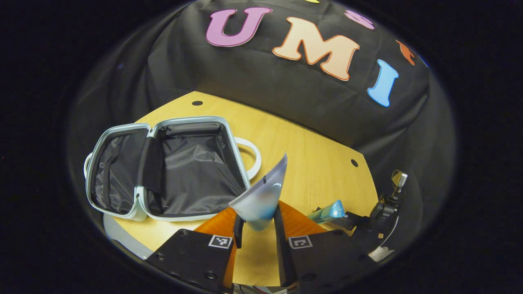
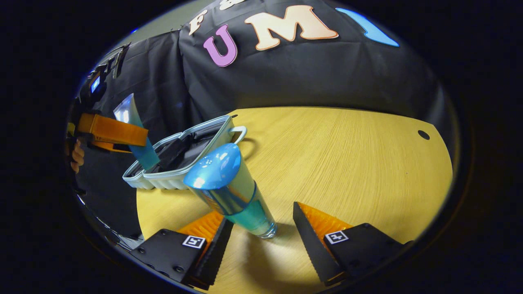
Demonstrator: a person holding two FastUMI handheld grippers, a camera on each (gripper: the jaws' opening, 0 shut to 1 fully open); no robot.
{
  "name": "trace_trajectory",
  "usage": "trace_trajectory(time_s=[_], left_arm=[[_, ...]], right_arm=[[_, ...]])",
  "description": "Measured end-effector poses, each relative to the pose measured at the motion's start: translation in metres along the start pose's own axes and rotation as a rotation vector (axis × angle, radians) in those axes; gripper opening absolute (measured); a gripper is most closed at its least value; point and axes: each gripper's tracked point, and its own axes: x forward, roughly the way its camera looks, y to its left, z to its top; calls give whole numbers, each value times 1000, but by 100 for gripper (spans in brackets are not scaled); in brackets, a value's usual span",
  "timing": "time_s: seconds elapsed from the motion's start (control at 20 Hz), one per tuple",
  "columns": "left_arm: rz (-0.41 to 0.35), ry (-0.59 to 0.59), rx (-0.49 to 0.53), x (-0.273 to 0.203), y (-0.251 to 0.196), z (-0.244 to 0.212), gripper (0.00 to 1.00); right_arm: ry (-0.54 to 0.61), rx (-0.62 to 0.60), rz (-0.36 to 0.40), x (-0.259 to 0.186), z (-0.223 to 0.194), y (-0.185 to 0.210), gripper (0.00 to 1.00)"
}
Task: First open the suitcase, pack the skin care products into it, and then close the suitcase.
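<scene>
- At the bottom centre of the left gripper view, we see the left gripper [image 1: 256,228] with its fingers closed on the lower end of a squeeze tube [image 1: 261,196], whose flat crimped end points up toward the frame's middle.
- At the bottom of the right gripper view, the right gripper [image 2: 259,228] has its fingers spread wide; a blue-capped bottle [image 2: 229,188] stands on the desk [image 2: 347,163] between them, leaning, close to the left finger and clear of the right one.
- Beyond the tube, in the left half of the left gripper view, the suitcase [image 1: 167,171] lies open on the desk, its dark lining showing and its handle toward the frame's middle.
- At the left edge of the right gripper view, we see the left gripper holding the tube above the open suitcase, with a hand [image 2: 77,157] behind it.
</scene>
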Motion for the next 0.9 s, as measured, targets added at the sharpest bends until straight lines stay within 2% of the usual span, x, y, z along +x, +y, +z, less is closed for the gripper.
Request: trace_trajectory(time_s=[0.15,0.2,0.25,0.3,0.4,0.55,0.6,0.7,0.75,0.8,0.9], left_arm=[[-8,33,-7,-4,28,13,38],[-15,45,-6,-3,37,17,35],[-19,64,-3,-3,48,20,38],[-23,84,0,0,58,23,35],[-27,156,-3,9,78,18,35],[-18,289,-26,22,104,5,34],[-12,334,-31,26,111,-1,36],[-12,401,-40,35,122,-9,39],[-16,429,-48,39,125,-13,36],[-20,455,-54,43,129,-17,36],[-15,490,-56,50,137,-23,36]], right_arm=[[-16,-17,-30,7,1,6,78],[-23,-31,-56,10,2,5,65],[-27,-51,-68,8,1,5,63],[-30,-66,-89,9,2,5,55],[-16,-63,-120,8,2,3,48],[42,-86,-151,7,-3,6,43],[56,-95,-165,7,-2,5,38],[72,-83,-184,7,-1,6,40],[81,-62,-194,8,-2,4,40],[88,-43,-201,5,-1,4,37],[107,-23,-225,4,-3,0,37]])
